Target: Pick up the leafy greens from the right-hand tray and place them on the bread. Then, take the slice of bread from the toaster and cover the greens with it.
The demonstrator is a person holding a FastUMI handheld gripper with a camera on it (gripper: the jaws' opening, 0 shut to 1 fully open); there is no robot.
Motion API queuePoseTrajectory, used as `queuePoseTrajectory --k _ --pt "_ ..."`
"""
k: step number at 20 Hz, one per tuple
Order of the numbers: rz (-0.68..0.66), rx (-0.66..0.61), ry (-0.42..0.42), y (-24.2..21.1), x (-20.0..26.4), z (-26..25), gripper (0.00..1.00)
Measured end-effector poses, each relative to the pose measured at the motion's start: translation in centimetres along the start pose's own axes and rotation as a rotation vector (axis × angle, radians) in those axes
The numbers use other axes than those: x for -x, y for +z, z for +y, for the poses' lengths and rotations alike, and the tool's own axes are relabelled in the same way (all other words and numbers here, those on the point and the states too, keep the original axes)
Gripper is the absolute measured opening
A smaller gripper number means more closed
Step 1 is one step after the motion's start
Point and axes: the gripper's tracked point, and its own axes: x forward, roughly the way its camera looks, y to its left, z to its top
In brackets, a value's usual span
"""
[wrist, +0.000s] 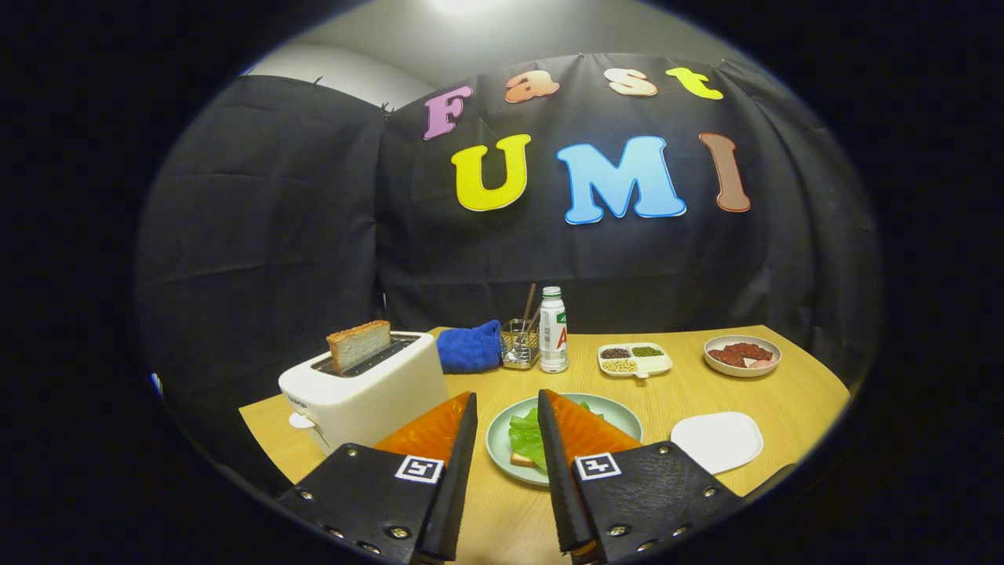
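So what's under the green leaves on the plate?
A slice of bread peeks out beneath the leafy greens on the green plate. The leaves and the open gripper fingers cover most of it.

counter (784, 392): light wood, set against the black cloth wall
left side: white toaster (369, 396)
back row: blue cloth (469, 347), wire holder (519, 345), white bottle (553, 331), divided dish (634, 359), small bowl (742, 355)
middle: green plate (620, 412)
right of plate: white tray (718, 441)
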Motion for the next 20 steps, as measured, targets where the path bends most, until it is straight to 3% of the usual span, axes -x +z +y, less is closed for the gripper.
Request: queuePoseTrajectory --k 5,12,20 --pt "-0.018 0.055 -0.045 1.3 -0.5 3.1 0.47" --pt "0.003 0.017 0.14 1.5 -2.2 12.5 0.47" --pt "0.013 -0.008 0.164 1.0 -5.6 17.3 0.47"
